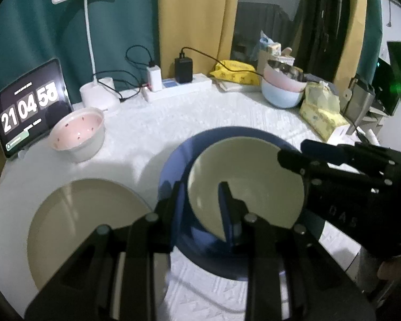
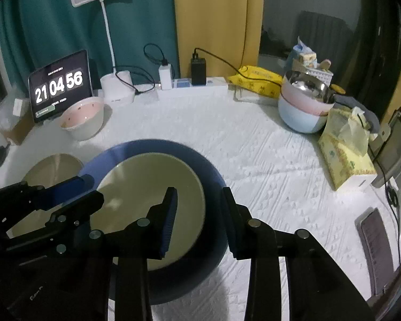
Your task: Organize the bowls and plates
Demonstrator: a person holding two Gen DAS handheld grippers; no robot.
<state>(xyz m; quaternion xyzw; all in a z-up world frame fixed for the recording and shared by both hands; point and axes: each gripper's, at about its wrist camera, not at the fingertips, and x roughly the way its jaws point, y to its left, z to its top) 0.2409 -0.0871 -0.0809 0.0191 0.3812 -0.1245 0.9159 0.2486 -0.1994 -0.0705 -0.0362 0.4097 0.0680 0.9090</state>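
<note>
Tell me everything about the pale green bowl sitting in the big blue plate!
The pale green round bowl looks smooth and glossy, like ceramic or plastic, and it is empty. It sits upright inside the big dark blue round plate, on the white textured tablecloth. The left gripper has its fingers on either side of the bowl's near rim. The right gripper straddles the opposite rim with its jaws apart, one finger over the bowl.

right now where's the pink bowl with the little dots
In both wrist views the pink bowl stands at the far left of the table, just in front of the clock tablet and left of the lamp base.
</note>
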